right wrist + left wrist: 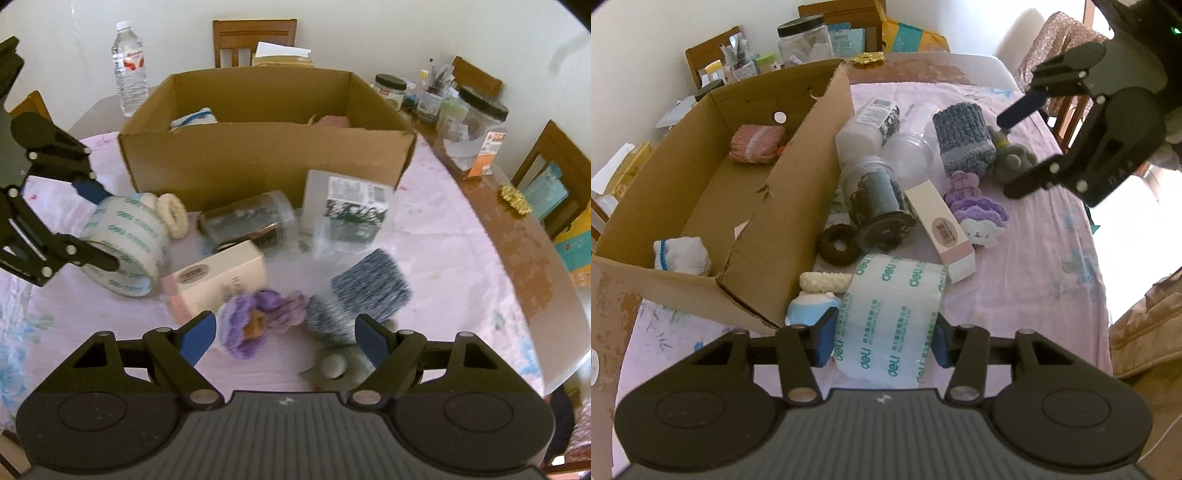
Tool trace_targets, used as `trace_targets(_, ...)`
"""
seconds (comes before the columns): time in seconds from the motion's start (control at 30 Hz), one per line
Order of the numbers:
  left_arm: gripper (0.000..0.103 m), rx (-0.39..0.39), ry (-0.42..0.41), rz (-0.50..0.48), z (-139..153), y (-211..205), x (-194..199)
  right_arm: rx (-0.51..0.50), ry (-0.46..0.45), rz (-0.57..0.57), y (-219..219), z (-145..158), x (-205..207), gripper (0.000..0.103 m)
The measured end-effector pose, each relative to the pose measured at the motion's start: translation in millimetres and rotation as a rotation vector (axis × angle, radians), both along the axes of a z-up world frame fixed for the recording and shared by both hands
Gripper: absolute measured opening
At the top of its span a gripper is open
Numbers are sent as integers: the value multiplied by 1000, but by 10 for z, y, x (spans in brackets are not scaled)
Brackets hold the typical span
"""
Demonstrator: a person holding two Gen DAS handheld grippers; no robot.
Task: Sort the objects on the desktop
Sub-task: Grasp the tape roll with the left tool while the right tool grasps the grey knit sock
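A round table wears a pale pink cloth (436,236) printed with faint flowers. On it sits an open brown cardboard box (266,162), corrugated and dented, holding a white knitted piece with a blue stripe (681,254) and a pink knitted piece (757,142).

The left gripper (882,341) has its 2 blue pads pressed on either side of a wide roll of clear packing tape (894,317), printed all over with the green word "deli". The roll lies just in front of the box's near corner.

Beside the tape lie a cream bobbled hair tie (823,282), a dark brown crocheted ring (837,244), a light blue and white rounded toy (812,310), and a long white and pink carton (940,229) with a barcode label, its print too small to read. Near them lie 2 clear plastic jars on their sides: 1 with dark contents (877,203), 1 with a black and white label (871,125).

The right gripper (284,338) hangs with its jaws wide apart, gripping nothing, above a purple crocheted flower (255,325), a blue-grey knitted cylinder (369,291) and a grey plush toy (332,367). This view is motion-blurred.

A clear water bottle (129,66) with a red label stands behind the box.
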State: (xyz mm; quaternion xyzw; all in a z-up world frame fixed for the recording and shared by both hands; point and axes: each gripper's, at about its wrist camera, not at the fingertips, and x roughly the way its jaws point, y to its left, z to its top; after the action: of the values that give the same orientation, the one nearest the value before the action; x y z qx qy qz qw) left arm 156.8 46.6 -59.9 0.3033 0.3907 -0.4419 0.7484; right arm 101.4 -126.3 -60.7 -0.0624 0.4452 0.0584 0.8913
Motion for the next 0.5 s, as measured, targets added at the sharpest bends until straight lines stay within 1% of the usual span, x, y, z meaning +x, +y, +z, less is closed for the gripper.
trace_targets(0.13,49,-7,9,13,5,6,20,-69,-16,23,-77,15,48,86)
trace_targets(0.33,49,-7,10,19,6,2,24,-206,-20,123,-127,-53,156,86)
trace_targets(0.4,49,-9,15,28,7,2,30,-230,-16,154,-140,-94,190,86)
trace_targets(0.5,49,-10,22,37,10,5,40,-241,-1,182,-155,-176,235,86)
